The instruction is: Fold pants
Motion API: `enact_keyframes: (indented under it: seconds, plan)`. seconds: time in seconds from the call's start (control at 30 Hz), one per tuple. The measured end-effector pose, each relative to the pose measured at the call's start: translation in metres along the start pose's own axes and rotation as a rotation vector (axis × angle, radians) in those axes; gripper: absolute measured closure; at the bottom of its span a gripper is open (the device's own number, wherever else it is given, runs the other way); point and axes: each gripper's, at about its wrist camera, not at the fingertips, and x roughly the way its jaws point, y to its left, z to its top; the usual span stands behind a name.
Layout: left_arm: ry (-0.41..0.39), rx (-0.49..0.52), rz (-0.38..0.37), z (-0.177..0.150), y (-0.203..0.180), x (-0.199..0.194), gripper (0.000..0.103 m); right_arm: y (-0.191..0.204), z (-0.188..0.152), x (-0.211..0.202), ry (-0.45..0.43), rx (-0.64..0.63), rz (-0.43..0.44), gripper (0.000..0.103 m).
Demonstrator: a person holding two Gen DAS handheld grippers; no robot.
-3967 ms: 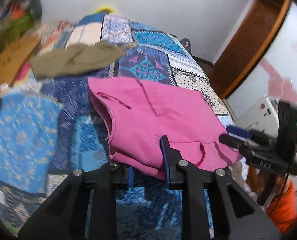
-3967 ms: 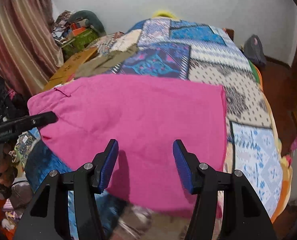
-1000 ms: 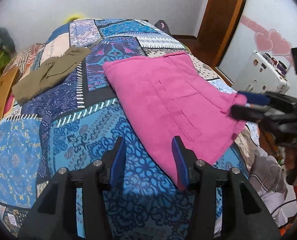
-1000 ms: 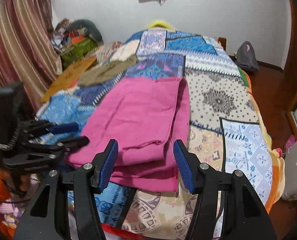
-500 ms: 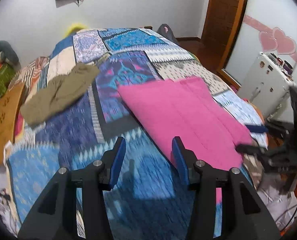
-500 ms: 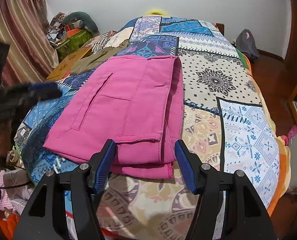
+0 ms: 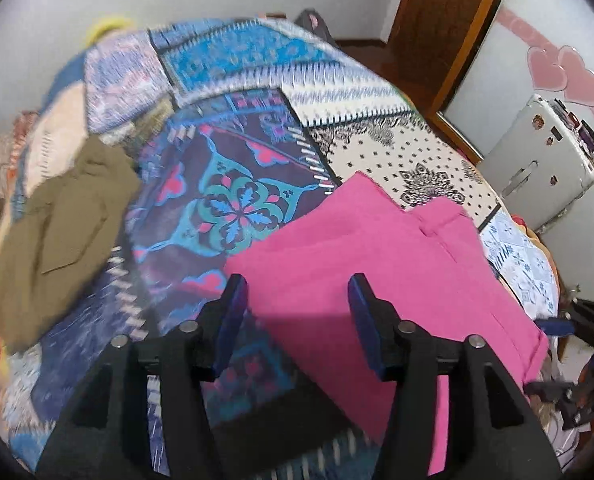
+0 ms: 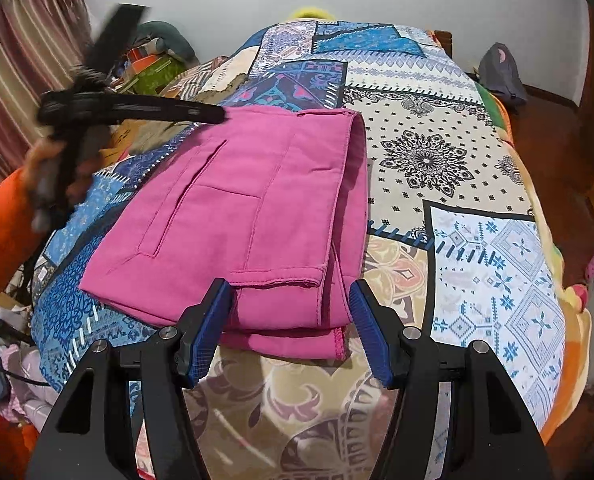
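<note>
- The pink pants (image 8: pixel 253 216) lie folded into a layered rectangle on the bed's patchwork bedspread (image 8: pixel 493 248), near the bed's foot edge; a pocket seam and the hems of the stacked layers show on top.
- In the left wrist view the pants (image 7: pixel 381 272) spread flat beside the dark blue flower patch of the bedspread (image 7: pixel 233 204).
- The right gripper (image 8: pixel 291 326) hangs just at the near edge of the pants, its blue-padded fingers (image 8: pixel 207 330) spread wide and holding nothing; the folded hem sits between them in the view, and I cannot tell whether they touch it.
- The left gripper (image 7: pixel 297 316) hovers over the left edge of the pants, fingers (image 7: pixel 231 312) wide apart and empty.
- In the right wrist view the left gripper (image 8: pixel 213 114) reaches in above the far left corner of the pants, blurred, held by an arm in an orange sleeve (image 8: pixel 1 220).
- An olive-green garment (image 7: pixel 57 236) lies on the bedspread, well apart from the pants on their left.
- Beyond the pants to the right stands a white case (image 7: pixel 537 168) by the wall.
- A striped curtain (image 8: pixel 25 64) hangs to the far left of the pants.
</note>
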Motion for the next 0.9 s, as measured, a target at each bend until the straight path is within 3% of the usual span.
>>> enact_keyframes:
  seconds: [0.07, 0.1, 0.13, 0.17, 0.27, 0.67, 0.77, 0.9]
  plan:
    - [0.022, 0.001, -0.030, 0.005, 0.004, 0.012, 0.053, -0.002, 0.003, 0.001, 0.001, -0.010, -0.001, 0.046]
    - [0.028, 0.006, -0.054, 0.005, 0.006, 0.017, 0.061, -0.003, 0.004, 0.001, 0.002, -0.016, -0.008, 0.046]
    - [0.034, 0.020, -0.054, 0.004, 0.006, 0.020, 0.077, -0.004, 0.006, 0.003, 0.004, -0.020, -0.015, 0.046]
    - [0.048, 0.041, -0.018, 0.001, 0.005, 0.025, 0.080, -0.006, 0.009, 0.004, 0.006, -0.029, -0.025, 0.046]
    - [0.044, 0.062, 0.023, -0.009, 0.010, 0.023, 0.080, -0.014, 0.018, 0.011, 0.016, -0.055, -0.059, 0.046]
    - [-0.006, -0.099, 0.121, -0.074, 0.044, -0.031, 0.079, -0.046, 0.080, 0.070, 0.055, -0.167, -0.172, 0.046]
    - [-0.019, -0.119, 0.150, -0.084, 0.044, -0.042, 0.079, -0.047, 0.099, 0.092, 0.066, -0.214, -0.188, 0.046]
    - [-0.027, -0.182, 0.132, -0.098, 0.056, -0.055, 0.080, -0.051, 0.120, 0.114, 0.091, -0.214, -0.158, 0.046]
